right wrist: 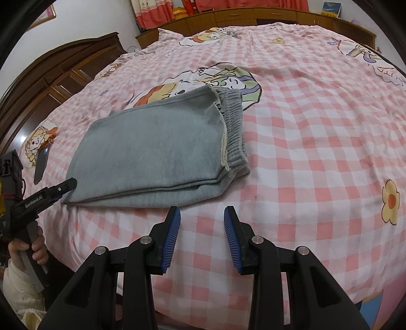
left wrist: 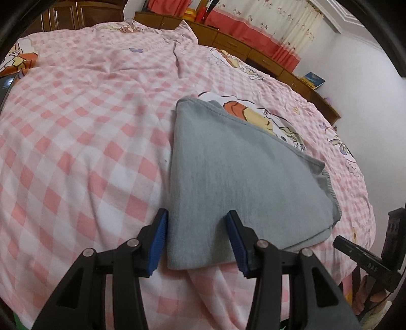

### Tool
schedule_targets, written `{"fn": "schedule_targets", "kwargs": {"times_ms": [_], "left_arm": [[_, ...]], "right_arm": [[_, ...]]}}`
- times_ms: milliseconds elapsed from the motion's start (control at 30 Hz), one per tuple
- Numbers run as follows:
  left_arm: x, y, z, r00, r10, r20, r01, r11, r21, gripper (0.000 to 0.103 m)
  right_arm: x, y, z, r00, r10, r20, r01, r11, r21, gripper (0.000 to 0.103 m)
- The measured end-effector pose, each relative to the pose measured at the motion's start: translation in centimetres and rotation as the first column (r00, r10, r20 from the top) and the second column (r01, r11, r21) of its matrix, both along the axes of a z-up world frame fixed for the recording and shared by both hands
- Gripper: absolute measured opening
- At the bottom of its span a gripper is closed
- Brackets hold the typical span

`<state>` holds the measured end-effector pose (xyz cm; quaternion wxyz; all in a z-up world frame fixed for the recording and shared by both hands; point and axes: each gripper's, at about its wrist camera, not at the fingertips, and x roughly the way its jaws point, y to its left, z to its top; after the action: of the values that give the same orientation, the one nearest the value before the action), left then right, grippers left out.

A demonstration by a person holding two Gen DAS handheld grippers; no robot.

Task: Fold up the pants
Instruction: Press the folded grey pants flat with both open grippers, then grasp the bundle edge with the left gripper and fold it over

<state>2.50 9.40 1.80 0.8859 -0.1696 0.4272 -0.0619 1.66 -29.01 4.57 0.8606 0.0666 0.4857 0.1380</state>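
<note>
The grey pants (right wrist: 152,152) lie folded in a flat stack on the pink checked bed cover (right wrist: 304,127), ribbed waistband (right wrist: 236,132) at the right end. In the left wrist view the pants (left wrist: 241,177) stretch away from me. My left gripper (left wrist: 197,212) stands open over their near corner, blue pads apart, cloth lying flat between them without being pinched. From the right wrist view its black fingers (right wrist: 63,187) sit at the stack's near left corner. My right gripper (right wrist: 201,208) is open over bare cover just in front of the pants, with nothing between its fingers.
A dark phone (right wrist: 41,165) lies on the cover left of the pants. A dark wooden headboard (right wrist: 50,76) stands beyond it. Low wooden cabinets (right wrist: 253,15) with a book (right wrist: 330,9) line the far side. A hand in a pale sleeve (right wrist: 22,253) holds the left gripper.
</note>
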Motion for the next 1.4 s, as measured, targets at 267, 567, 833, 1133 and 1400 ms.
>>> {"fn": "schedule_targets", "kwargs": {"times_ms": [267, 567, 833, 1133, 1400], "left_arm": [[-0.9, 0.2, 1.4, 0.999, 0.043, 0.02, -0.043, 0.999, -0.002, 0.018], [-0.9, -0.7, 3.0, 0.999, 0.02, 0.046, -0.02, 1.0, -0.018, 0.018], [-0.4, -0.2, 0.6, 0.996, 0.085, -0.014, -0.086, 0.994, -0.067, 0.022], [-1.2, -2.9, 7.4, 0.992, -0.025, 0.126, 0.029, 0.999, -0.027, 0.013], [-0.5, -10.4, 13.1, 0.942, -0.263, 0.207, 0.233, 0.959, 0.16, 0.013]], "right_arm": [[-0.1, 0.1, 0.6, 1.0, 0.014, 0.024, -0.014, 1.0, 0.026, 0.037], [-0.4, -0.5, 1.1, 0.999, 0.001, 0.045, -0.004, 0.998, 0.061, 0.037], [-0.8, -0.7, 1.6, 0.998, 0.002, 0.061, -0.007, 0.997, 0.073, 0.037], [-1.3, -1.9, 2.4, 0.995, -0.013, 0.101, 0.0, 0.991, 0.13, 0.037], [-1.6, -3.0, 2.5, 0.993, -0.028, 0.111, 0.008, 0.983, 0.182, 0.037]]}}
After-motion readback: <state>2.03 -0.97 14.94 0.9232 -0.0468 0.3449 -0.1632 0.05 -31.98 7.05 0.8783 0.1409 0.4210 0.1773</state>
